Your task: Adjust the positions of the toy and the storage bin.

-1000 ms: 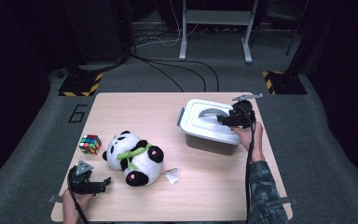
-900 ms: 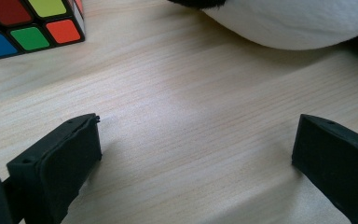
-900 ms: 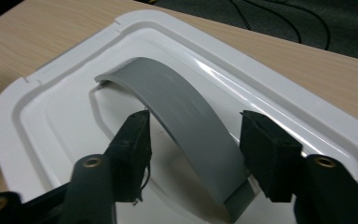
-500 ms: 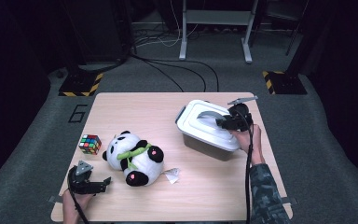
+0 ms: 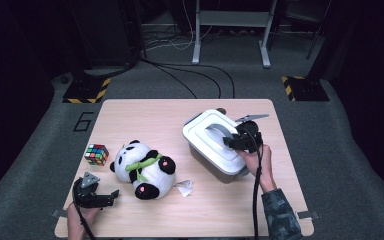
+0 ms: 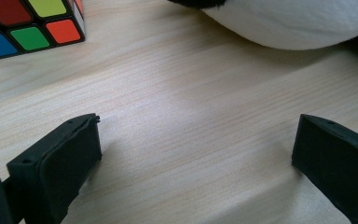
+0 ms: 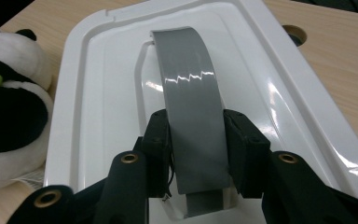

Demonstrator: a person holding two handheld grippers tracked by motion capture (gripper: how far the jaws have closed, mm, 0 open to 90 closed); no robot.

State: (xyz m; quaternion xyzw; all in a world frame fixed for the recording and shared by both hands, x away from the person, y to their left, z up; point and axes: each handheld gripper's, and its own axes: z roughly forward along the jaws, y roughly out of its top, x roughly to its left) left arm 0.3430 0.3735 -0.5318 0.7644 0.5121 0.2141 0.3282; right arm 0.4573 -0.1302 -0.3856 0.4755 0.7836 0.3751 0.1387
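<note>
Our right gripper [image 7: 196, 140] jaws just closed, pinching grey handle [image 7: 193, 112] of white lid [image 5: 215, 140]. Left gripper [image 6: 196, 154] jaws spread, idle. Risk: smooth handle slips, lid drops beside plush panda [image 5: 142, 167].

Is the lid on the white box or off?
On. The white lid sits on the grey box, right gripper clamped on its handle.

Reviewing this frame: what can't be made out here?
- What the box holds: its white lid covers it, in the high view and the right gripper view.
- The panda: cut off by the top edge in the left gripper view.
- The small white tag beside the panda: too small to read, high view.
</note>
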